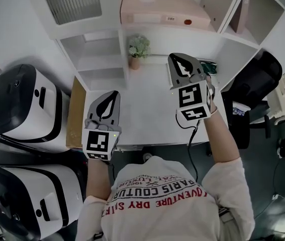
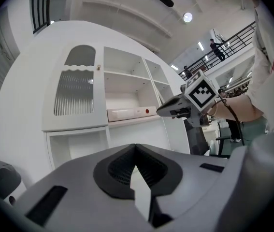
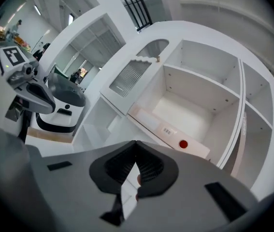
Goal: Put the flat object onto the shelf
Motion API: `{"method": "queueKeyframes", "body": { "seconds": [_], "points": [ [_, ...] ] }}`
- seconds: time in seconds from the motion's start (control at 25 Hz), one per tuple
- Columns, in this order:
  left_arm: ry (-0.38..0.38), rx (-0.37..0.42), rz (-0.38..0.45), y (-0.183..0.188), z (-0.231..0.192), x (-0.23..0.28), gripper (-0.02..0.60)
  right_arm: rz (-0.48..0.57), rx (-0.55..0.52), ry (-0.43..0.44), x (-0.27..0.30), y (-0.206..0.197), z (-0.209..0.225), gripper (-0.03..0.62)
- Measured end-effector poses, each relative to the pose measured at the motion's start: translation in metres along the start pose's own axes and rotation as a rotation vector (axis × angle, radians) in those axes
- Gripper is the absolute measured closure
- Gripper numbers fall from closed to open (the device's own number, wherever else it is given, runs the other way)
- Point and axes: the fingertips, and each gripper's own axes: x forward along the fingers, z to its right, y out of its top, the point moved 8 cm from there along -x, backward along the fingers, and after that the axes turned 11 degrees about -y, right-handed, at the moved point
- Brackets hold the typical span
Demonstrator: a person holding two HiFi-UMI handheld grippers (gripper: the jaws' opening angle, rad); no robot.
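Observation:
The flat pink box (image 1: 165,9) lies on the white shelf unit's (image 1: 102,59) upper ledge, with a red dot and a barcode label on its side; the left gripper view (image 2: 127,113) and the right gripper view (image 3: 168,132) both show it. My left gripper (image 1: 113,94) hovers above the white desk's (image 1: 142,109) left part, jaws shut with nothing between them (image 2: 136,148). To the right, my right gripper (image 1: 175,59) is raised over the desk's back, also shut and empty (image 3: 136,144). Each gripper sees the other: the right gripper (image 2: 175,108), the left gripper (image 3: 35,98).
A small potted plant (image 1: 138,48) stands at the desk's back. Two white and black machines (image 1: 26,104) sit left of the desk, beside a brown board (image 1: 75,114). A black chair (image 1: 255,82) is at the right. Open shelf compartments (image 3: 190,105) rise above the box.

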Motion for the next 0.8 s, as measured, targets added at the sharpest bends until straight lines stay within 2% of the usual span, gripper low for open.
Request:
{"method": "queueKeyframes", "body": {
  "seconds": [0.4, 0.6, 0.8],
  "points": [
    [-0.002, 0.014, 0.007, 0.005, -0.003, 0.004, 0.571, 0.050, 0.248, 0.097, -0.047, -0.049, -0.043, 0.568],
    [-0.011, 0.010, -0.004, 0.002, -0.002, 0.008, 0.571, 0.092, 0.399, 0.061, -0.056, -0.073, -0.044, 0.568],
    [0.007, 0.010, 0.020, 0.001, -0.001, 0.012, 0.571, 0.091, 0.434, 0.033, -0.057, -0.083, -0.038, 0.568]
  ]
}}
